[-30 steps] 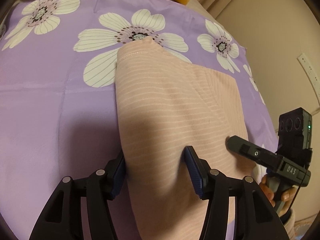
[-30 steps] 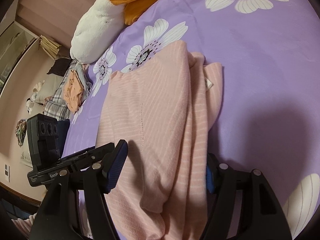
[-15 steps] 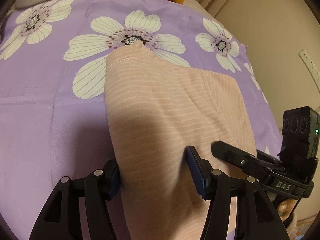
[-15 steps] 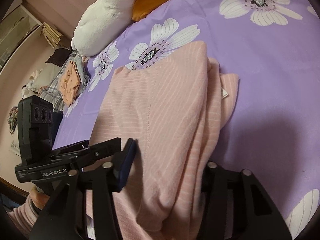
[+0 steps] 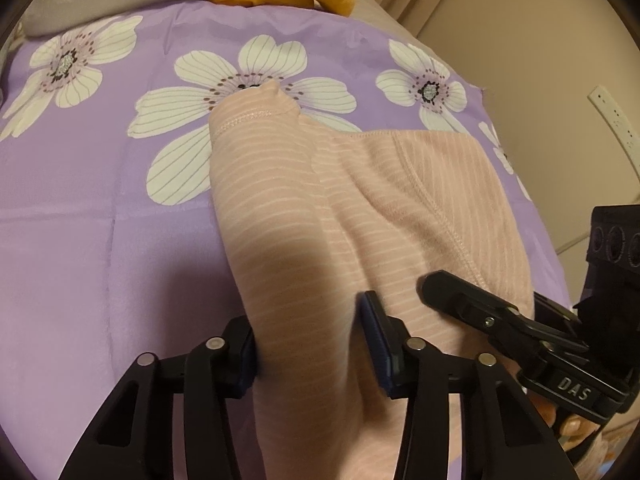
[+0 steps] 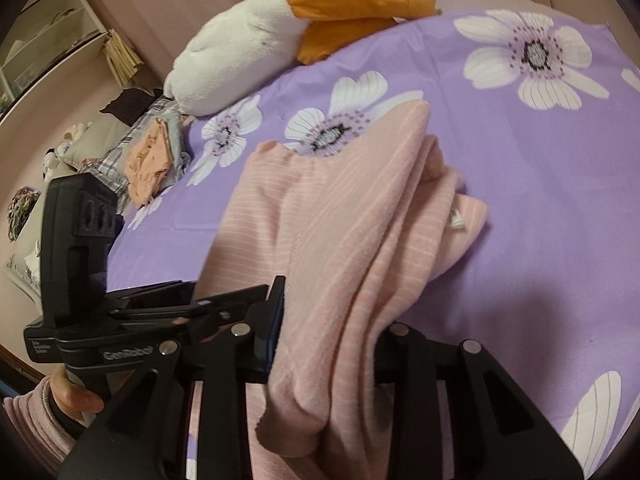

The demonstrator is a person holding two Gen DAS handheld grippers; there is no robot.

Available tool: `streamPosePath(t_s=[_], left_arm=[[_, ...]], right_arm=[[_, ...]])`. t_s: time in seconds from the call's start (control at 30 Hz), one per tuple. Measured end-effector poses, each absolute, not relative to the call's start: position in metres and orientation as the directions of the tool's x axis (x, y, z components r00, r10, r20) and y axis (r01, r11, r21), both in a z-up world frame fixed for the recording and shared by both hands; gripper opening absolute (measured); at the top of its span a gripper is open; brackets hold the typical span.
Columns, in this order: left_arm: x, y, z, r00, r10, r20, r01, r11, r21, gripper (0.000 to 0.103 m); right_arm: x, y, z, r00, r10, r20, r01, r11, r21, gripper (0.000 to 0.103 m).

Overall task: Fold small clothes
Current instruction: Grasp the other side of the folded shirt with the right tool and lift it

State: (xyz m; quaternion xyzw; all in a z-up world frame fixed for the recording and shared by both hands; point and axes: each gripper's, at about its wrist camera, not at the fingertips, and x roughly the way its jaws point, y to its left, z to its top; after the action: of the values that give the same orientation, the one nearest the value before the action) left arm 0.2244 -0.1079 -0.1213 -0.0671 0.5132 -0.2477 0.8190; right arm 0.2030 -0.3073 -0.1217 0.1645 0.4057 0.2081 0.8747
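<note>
A pink garment with thin white stripes (image 5: 300,200) lies folded lengthwise on the purple flowered bedsheet (image 5: 100,220). My left gripper (image 5: 310,340) holds its near left edge; the jaws are closing, and a raised fold of cloth fills the gap between the pads. In the right wrist view the same garment (image 6: 340,220) bunches up between the fingers of my right gripper (image 6: 332,328), whose jaws are also closing on it; the right pad is hidden behind the cloth. The right gripper (image 5: 520,332) shows at the left view's right edge, and the left gripper (image 6: 160,312) at the right view's left.
A white and orange plush toy (image 6: 260,40) lies at the head of the bed. A pile of other clothes (image 6: 148,156) sits at the bed's far left. A wall with a white power strip (image 5: 616,120) runs close along the right side. A hand (image 6: 76,396) holds the left gripper.
Both pairs of jaws have narrowed on the pink cloth. The right gripper has rolled and risen a little, and the garment's near edge has gathered and lifted with it.
</note>
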Motion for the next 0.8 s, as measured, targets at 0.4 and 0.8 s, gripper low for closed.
streamPosePath(t_s=[0.4, 0.8], left_arm=[[0.209, -0.092, -0.108, 0.370, -0.498, -0.784, 0.337, 0.859, -0.386, 0.034], [0.180, -0.061, -0.080, 0.420, -0.496, -0.760, 0.337, 0.863, -0.377, 0.034]], right_arm=[[0.182, -0.282, -0.097, 0.599, 0.516, -0.613, -0.296, 0.854, 0.429, 0.030], [0.157, -0.262, -0.076, 0.598, 0.550, -0.583, -0.355, 0.834, 0.423, 0.030]])
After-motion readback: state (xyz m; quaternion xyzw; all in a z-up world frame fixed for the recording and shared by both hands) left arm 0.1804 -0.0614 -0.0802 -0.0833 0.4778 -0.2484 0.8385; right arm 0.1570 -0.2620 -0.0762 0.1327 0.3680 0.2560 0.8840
